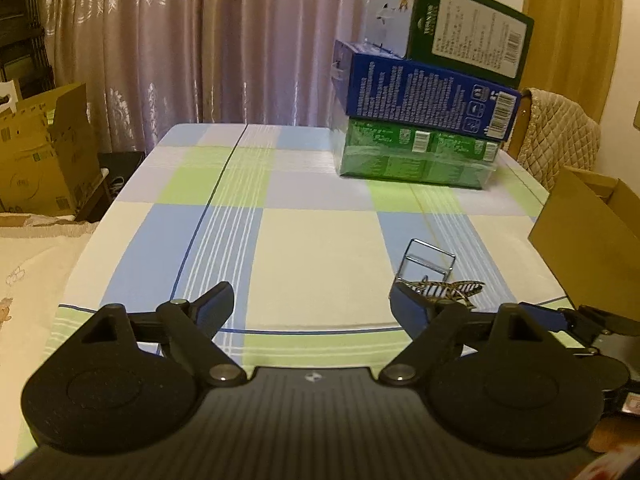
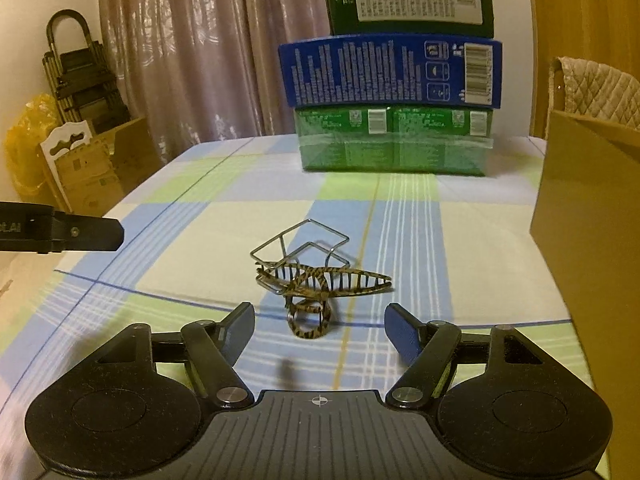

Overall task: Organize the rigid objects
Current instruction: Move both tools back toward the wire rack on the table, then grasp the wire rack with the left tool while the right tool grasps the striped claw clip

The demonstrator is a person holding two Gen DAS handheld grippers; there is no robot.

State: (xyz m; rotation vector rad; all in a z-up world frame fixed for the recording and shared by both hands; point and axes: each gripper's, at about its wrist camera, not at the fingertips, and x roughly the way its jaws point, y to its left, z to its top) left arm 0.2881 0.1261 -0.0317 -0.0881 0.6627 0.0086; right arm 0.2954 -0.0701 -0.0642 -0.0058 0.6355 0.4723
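on a checked tablecloth before curtains, stacked boxes, hair clips, both grippers gaping, empty

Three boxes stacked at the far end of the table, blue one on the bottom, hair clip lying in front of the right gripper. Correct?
Not quite: the blue box is in the middle of the stack; the green box is at the bottom, as the right wrist view shows. The hair clip does lie in front of the right gripper.

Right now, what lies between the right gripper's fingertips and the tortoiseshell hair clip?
Only bare checked tablecloth. In the right wrist view the right gripper stands open just short of the tortoiseshell hair clip, whose ring end nearly reaches the gap.
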